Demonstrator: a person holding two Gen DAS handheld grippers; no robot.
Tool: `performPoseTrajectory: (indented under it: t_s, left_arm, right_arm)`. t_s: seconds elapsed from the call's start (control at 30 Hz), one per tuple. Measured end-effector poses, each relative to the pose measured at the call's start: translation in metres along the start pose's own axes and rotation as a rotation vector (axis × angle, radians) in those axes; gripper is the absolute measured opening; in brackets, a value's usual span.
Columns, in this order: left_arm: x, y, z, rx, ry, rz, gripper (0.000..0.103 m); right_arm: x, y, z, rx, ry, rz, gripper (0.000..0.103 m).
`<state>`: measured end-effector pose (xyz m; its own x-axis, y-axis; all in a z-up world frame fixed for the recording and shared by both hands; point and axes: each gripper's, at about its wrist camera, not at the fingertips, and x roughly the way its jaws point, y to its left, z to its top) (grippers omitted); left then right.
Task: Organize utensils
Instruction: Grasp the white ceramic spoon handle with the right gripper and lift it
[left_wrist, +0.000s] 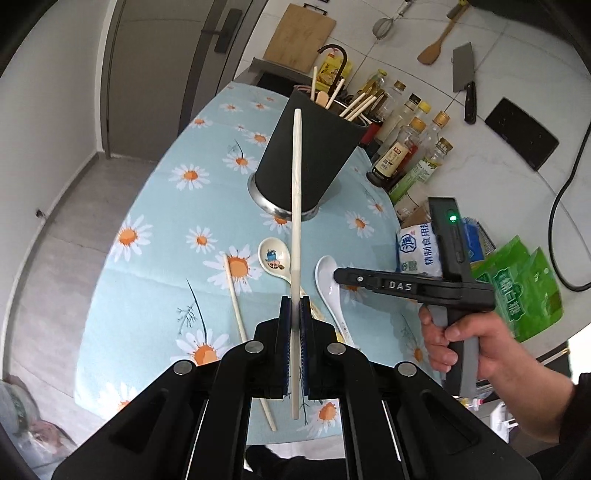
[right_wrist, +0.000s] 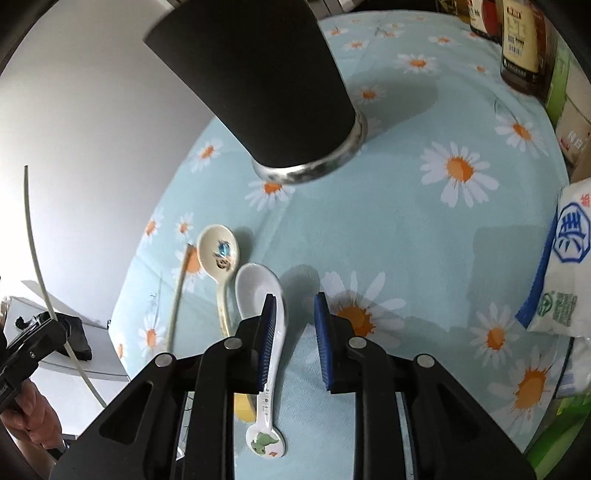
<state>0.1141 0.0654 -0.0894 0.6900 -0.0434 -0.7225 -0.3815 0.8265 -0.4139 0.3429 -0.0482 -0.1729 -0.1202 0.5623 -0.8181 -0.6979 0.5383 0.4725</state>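
- Chopstick (left_wrist: 296, 206), pale wood, is clamped between the blue pads of the left gripper (left_wrist: 294, 317); it is lifted off the counter, long axis running straight away from the gripper, far tip in front of the black utensil holder (left_wrist: 306, 155), near end sticking out behind the pads.
- Utensil holder stands upright toward the back of the daisy tablecloth (left_wrist: 155, 229), already holding several chopsticks (left_wrist: 356, 105); cloth lies bare between it and the spoons.
- Second chopstick (left_wrist: 236, 314) lies flat on the cloth toward its left edge, long axis running front to back.
- Cartoon-printed spoon (right_wrist: 218, 254) lies just right of that chopstick, bowl toward the holder.
- White spoon (right_wrist: 258, 291) lies beside it, bowl toward the holder, handle toward the front edge.
- Right gripper (right_wrist: 295, 321) hangs low over the white spoon with fingers spread apart; the left finger sits over the spoon's neck, whether touching I cannot tell.
- Along the right edge stand sauce bottles (left_wrist: 406, 147), a salt bag (left_wrist: 419, 254) and green packets (left_wrist: 517, 288).
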Motion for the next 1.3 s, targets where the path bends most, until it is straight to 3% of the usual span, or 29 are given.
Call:
performPoseTrajectory:
  t_s: [0.3, 0.4, 0.63, 0.93, 1.3]
  left_arm:
    - [0.010, 0.017, 0.002, -0.011, 0.038, -0.087, 0.003]
    - [0.014, 0.022, 0.004, -0.012, 0.050, -0.105, 0.003]
    - [0.026, 0.032, 0.006, -0.004, 0.092, -0.153, 0.003]
    - [0.046, 0.042, 0.009, -0.002, 0.138, -0.204, 0.003]
    - [0.067, 0.050, 0.026, 0.035, 0.156, -0.256, 0.003]
  right_arm:
    - [0.006, -0.003, 0.004, 0.025, 0.054, 0.054, 0.023]
    - [0.008, -0.002, 0.005, 0.020, 0.063, 0.035, 0.023]
    - [0.013, 0.000, 0.009, 0.029, 0.078, 0.035, 0.008]
    - [0.012, 0.006, 0.008, -0.005, 0.082, 0.020, 0.005]
    - [-0.031, 0.009, 0.004, 0.019, -0.079, 0.026, 0.005]
